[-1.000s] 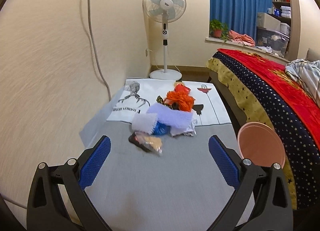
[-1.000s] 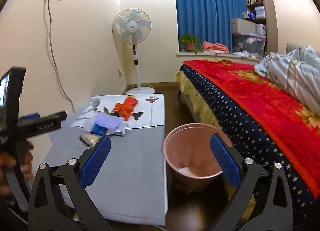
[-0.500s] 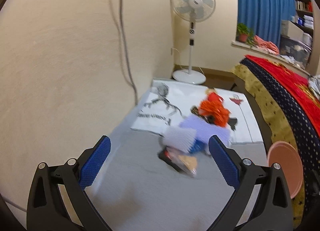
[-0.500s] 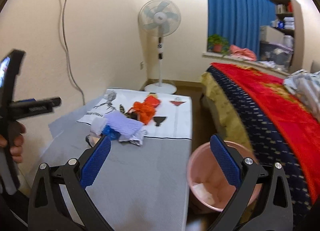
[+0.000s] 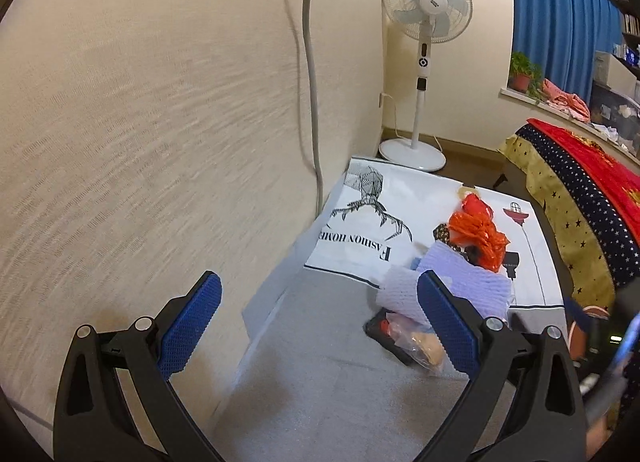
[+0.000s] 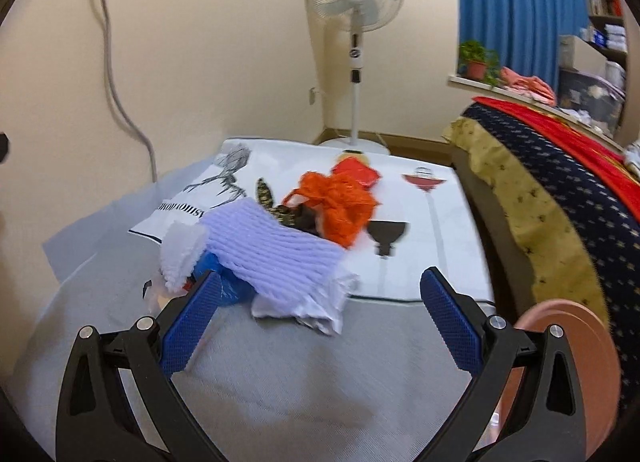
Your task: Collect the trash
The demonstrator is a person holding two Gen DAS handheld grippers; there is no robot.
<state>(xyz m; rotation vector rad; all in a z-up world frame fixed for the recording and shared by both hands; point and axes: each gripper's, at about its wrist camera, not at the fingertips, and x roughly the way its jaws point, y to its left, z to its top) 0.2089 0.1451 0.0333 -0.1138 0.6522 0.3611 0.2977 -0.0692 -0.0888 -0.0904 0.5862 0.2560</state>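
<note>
On the grey table [image 6: 280,362], crumpled orange plastic [image 6: 340,198], ribbed lilac foam [image 6: 272,246].

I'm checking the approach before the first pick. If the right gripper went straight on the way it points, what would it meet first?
Most likely the lavender foam sheet atop the trash pile, lying just ahead between the open right gripper fingers; depth is uncertain.

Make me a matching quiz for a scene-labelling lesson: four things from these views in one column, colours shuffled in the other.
1. crumpled bag
2. foam sheet
3. bin
4. curtain

a. pink
b. blue
c. orange
d. pale lilac

Pairs: 1-c, 2-d, 3-a, 4-b
</note>
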